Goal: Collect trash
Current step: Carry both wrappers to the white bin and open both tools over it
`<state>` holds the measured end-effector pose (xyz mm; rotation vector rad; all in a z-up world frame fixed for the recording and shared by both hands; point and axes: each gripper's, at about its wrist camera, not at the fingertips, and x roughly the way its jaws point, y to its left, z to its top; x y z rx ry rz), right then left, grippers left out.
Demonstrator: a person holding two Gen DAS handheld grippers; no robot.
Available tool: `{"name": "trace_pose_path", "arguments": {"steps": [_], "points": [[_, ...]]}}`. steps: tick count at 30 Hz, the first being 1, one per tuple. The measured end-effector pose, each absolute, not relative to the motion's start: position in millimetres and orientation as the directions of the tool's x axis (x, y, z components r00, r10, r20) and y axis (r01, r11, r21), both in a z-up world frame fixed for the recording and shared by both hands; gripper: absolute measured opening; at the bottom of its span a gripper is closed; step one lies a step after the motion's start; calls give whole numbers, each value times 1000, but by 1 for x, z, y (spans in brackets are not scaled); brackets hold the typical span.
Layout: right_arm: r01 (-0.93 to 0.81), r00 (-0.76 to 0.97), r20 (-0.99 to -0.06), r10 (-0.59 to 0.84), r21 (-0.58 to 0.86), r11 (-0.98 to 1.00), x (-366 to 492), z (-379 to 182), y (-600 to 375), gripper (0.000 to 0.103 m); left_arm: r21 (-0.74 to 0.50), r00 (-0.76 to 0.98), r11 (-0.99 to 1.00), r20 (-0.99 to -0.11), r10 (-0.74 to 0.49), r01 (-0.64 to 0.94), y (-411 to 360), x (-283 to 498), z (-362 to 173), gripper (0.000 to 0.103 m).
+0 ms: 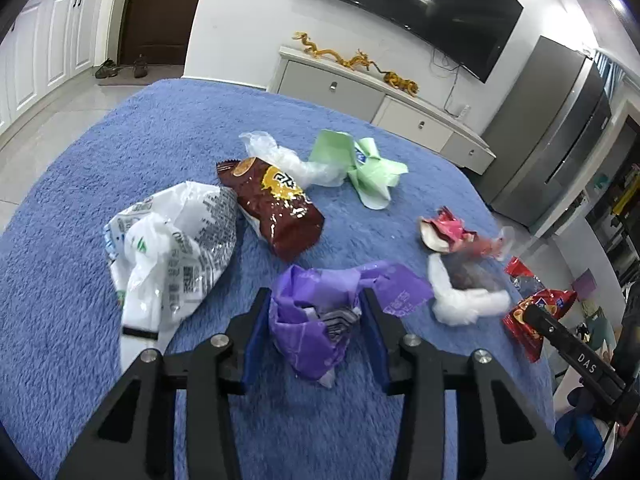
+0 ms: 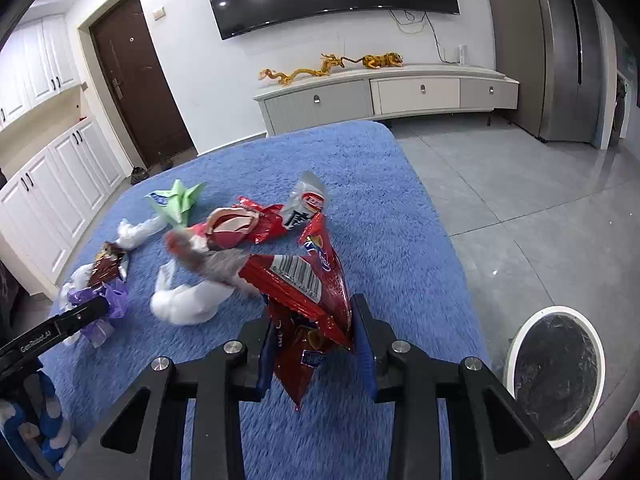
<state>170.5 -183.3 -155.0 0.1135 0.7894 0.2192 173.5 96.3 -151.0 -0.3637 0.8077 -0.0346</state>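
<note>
The litter on the blue rug [image 1: 100,160] looks light, limp and slick, best pinched at a crumpled fold; the left gripper [image 1: 316,316] is narrowed onto the purple wrapper [image 1: 308,320]; the right gripper [image 2: 314,340] is narrowed onto the red chip bag [image 2: 308,300], near the bin [image 2: 556,372].

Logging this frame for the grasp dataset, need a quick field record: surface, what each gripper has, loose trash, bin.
surface: blue shaggy cover
left gripper: closed on purple plastic wrapper
right gripper: closed on red chip bag
loose trash: white printed bag, brown snack bag, green wrapper, clear plastic bag, pink-red wrapper, white crumpled plastic
bin: white-rimmed bin with dark liner, on the floor beside the covered surface, right wrist view
</note>
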Motion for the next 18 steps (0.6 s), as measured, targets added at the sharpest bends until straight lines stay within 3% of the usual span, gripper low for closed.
{"name": "trace_pose_path", "arguments": {"steps": [18], "points": [[-144,774,-577,261,241,960,104,-106,-212,29,-282,742,958,-630,-227,53,63,110,-88,39]]}}
